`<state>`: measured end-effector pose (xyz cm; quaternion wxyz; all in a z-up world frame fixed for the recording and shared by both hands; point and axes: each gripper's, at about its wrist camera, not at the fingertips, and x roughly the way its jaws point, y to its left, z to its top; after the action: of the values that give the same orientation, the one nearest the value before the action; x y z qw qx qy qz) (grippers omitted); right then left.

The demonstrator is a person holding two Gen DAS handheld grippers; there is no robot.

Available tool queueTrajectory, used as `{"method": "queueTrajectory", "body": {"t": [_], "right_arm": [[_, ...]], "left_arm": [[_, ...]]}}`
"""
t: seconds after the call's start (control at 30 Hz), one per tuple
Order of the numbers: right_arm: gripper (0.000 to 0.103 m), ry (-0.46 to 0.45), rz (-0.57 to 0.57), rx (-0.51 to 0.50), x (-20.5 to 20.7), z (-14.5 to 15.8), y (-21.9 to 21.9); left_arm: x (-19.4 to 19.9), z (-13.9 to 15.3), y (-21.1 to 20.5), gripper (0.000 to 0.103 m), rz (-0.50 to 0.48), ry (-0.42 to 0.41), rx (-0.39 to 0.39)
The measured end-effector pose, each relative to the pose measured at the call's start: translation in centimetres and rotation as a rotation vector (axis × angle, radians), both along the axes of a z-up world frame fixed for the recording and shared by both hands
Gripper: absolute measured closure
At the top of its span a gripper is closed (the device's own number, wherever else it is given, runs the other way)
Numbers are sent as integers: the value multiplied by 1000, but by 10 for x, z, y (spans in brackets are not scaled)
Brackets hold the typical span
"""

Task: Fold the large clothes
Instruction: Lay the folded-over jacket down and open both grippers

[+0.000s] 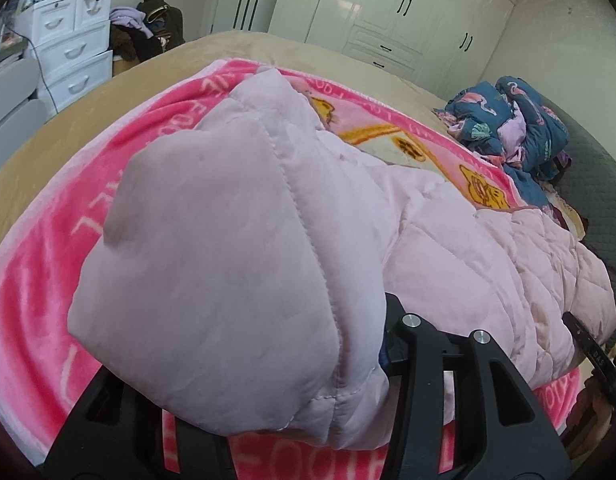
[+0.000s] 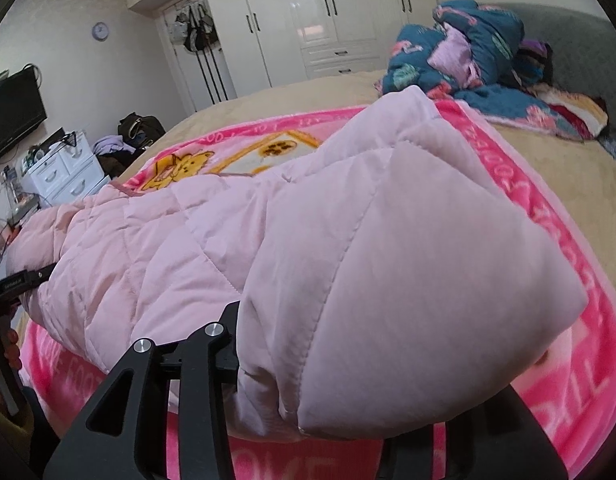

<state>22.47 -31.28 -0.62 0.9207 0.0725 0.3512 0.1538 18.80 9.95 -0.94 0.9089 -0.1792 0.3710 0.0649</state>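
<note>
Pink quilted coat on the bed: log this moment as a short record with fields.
garment: pale pink quilted coat, laid across the bed
underlay: bright pink cartoon blanket over a tan bedspread
left claw: a coat corner bunched between its fingers
right claw: a coat corner bunched between its fingers
other bedding: blue patterned quilt, heaped near the headboard
background: white wardrobe

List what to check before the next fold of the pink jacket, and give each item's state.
1. Left hand-held gripper biting the pink jacket: cannot tell, fabric hides the pads.
2. Right hand-held gripper biting the jacket: cannot tell, same reason.
3. Jacket lies on the pink blanket: ok.
4. Blue bedding pile apart from the jacket: ok.
</note>
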Motion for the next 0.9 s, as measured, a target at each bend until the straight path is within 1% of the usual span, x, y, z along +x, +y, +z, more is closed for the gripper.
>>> {"method": "queueTrajectory", "body": {"t": [0.13, 0.2, 0.23, 0.3, 0.33, 0.4, 0.5, 0.57, 0.7, 0.77, 0.8, 0.83, 0.9], "right_arm": [[57, 60, -38, 43, 2, -13, -9], [48, 96, -62, 85, 2, -19, -14], [47, 110, -72, 105, 1, -21, -17], [37, 131, -88, 141, 1, -23, -22], [34, 137, -90, 148, 1, -23, -23], [23, 152, -94, 170, -2, -24, -25], [14, 162, -105, 189, -6, -26, -27], [13, 166, -114, 189, -9, -26, -28], [7, 173, -124, 188, -15, -27, -32], [6, 177, -129, 182, -17, -26, -34], [6, 180, -135, 176, -19, -25, -35], [6, 185, -143, 168, -20, -25, -37], [6, 189, -159, 149, -23, -24, -40]], "left_arm": [[0, -5, 0, 63, 2, 11, 4], [-1, -7, 0, 62, 2, 16, 4], [-1, -8, 1, 61, 3, 18, 1], [-2, -10, 3, 60, 3, 22, -4], [-3, -10, 4, 58, 4, 24, -6], [-5, -12, 6, 57, 6, 29, -16], [-7, -14, 7, 53, 11, 33, -20], [-9, -16, 8, 51, 13, 36, -25], [-12, -21, 13, 42, 22, 46, -43], [-13, -21, 14, 37, 29, 49, -49], [-15, -22, 16, 33, 36, 52, -54], [-16, -21, 17, 26, 44, 57, -55], [-21, -18, 20, 20, 52, 59, -53]]}}
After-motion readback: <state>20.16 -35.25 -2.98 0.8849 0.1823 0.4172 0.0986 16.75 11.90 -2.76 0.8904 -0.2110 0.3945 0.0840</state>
